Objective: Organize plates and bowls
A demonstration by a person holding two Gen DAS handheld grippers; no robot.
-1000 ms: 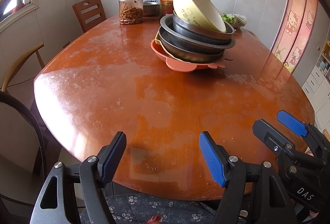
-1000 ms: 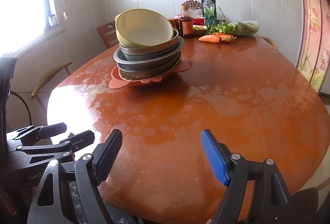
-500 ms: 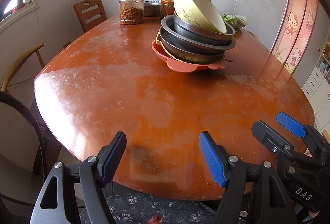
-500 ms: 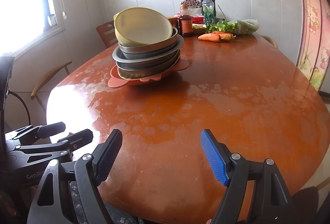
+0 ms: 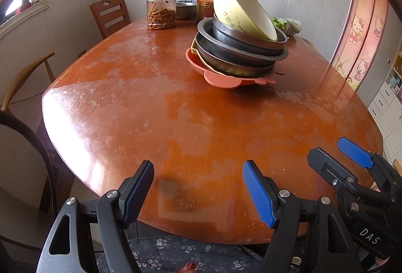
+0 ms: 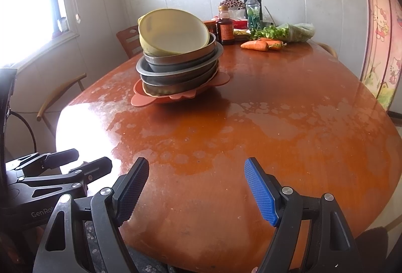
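A leaning stack of dishes (image 5: 238, 46) waits near the far middle of the worn orange surface (image 5: 176, 127): a yellow cartoon-print bowl (image 5: 241, 14) sits tilted on top, its mouth tipped toward the right-wrist camera, nested in several metal bowls (image 5: 241, 51), all carried by a salmon-pink lobed plate (image 5: 221, 77) at the bottom. Seen from the stack, both tools hang back at the near edge of the surface, well apart from it and touching nothing. The left hand-held gripper (image 5: 198, 187) has its blue-padded fingers spread wide and empty; the stack lies ahead of it and a little to its right. The right hand-held gripper (image 6: 196, 185) is likewise spread and empty, with the stack ahead and to its left, so the pile stands roughly between the two lines of sight, and neither hand looks clearly nearer. The yellow bowl's slant is the relation that matters: its raised rim faces the left tool's side while its open mouth faces the right, so lifting it off first would likely be easiest from the right. Beyond the stack, a jar of pickled food (image 5: 161, 9) stands behind and left of it, sauce bottles (image 6: 226, 29) behind it, and carrots (image 6: 261, 44) with leafy greens (image 6: 284, 33) behind and to its right. A wooden chair (image 5: 110, 14) sits at the far left edge of the surface.
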